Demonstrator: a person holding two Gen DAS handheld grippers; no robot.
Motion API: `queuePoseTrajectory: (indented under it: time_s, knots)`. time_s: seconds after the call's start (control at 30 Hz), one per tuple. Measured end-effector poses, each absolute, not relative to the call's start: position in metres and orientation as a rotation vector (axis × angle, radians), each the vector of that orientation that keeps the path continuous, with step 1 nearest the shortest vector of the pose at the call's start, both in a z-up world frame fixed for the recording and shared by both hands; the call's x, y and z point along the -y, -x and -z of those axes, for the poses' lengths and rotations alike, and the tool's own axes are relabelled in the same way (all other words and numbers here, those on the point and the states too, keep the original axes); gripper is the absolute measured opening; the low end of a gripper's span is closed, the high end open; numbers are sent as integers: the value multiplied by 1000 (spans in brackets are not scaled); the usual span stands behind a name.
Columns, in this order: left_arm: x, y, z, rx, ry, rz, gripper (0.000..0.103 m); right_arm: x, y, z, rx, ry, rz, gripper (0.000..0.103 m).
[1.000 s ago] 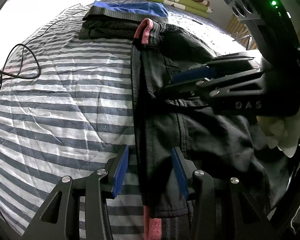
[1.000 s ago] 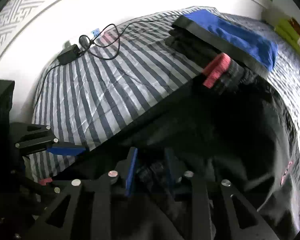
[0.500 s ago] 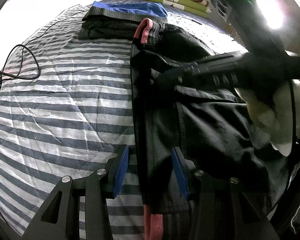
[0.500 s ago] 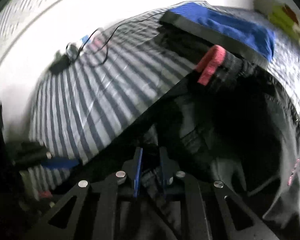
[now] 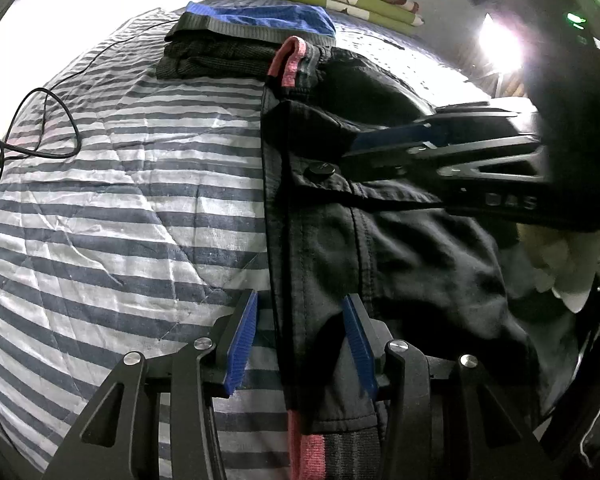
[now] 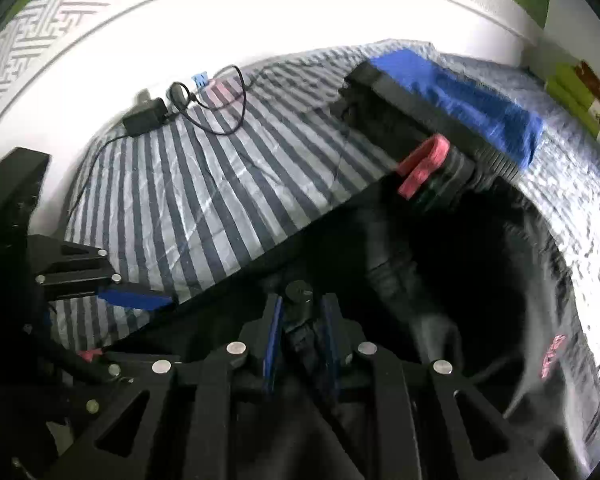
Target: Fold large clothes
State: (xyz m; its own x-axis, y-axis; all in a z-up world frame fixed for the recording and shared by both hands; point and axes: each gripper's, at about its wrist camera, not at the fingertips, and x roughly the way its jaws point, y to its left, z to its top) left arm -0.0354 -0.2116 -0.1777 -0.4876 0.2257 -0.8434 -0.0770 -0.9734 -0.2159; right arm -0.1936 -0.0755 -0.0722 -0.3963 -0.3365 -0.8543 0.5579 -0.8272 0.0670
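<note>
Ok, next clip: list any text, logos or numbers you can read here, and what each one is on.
"DAS": raised letters on the side of the right hand-held gripper, seen from the left wrist view.
Pink print on the black garment: too blurred to read.
Snap button on the garment: a mark, too small to read.
Nothing else readable.

Open striped bedspread point(image 5: 112, 208) left of the jacket point(image 5: 400, 248); blocked beyond it by folded clothes point(image 5: 236, 44); cable point(image 5: 40, 128) at far left edge.
</note>
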Motion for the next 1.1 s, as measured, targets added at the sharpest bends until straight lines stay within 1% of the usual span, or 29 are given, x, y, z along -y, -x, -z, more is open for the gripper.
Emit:
queuePoseTrajectory:
  time_s: [0.07, 0.13, 0.23, 0.3, 0.4, 0.43, 0.47, 0.6, 0.9, 1.0, 1.1]
  knots:
    - [211, 35, 178, 218, 1483, -2559, 46, 76, 198, 76, -296, -1299, 2225, 18]
    - [211, 35, 178, 217, 1480, -2558, 46, 82, 197, 78, -322, -1287, 2203, 18]
    - [212, 34, 178, 215, 1481, -2555, 46, 90, 199, 85, -410, -1319, 2182, 18]
    - [212, 34, 178, 210, 1482, -2556, 46, 89, 201, 88, -413, -1340, 2179, 18]
    - [212, 34, 178, 210, 1480, -2556, 46, 82, 209, 90, -326, -1371, 2159, 16]
    - [211, 34, 178, 214, 1479, -2555, 46, 79, 210, 89, -306, -1377, 2148, 12]
    - [211, 34, 178, 218, 1479, -2555, 46, 75, 212, 88, -276, -1380, 2136, 11]
    - [211, 33, 178, 219, 1480, -2554, 46, 66, 215, 80, -222, -1383, 2078, 9]
    - [213, 34, 178, 225, 1481, -2553, 47, 96, 192, 88, -500, -1344, 2011, 9]
    - [211, 35, 178, 212, 1478, -2555, 49, 107, 184, 93, -636, -1303, 2040, 10]
    - [209, 35, 178, 199, 1480, -2558, 50, 106, 190, 94, -611, -1318, 2049, 13]
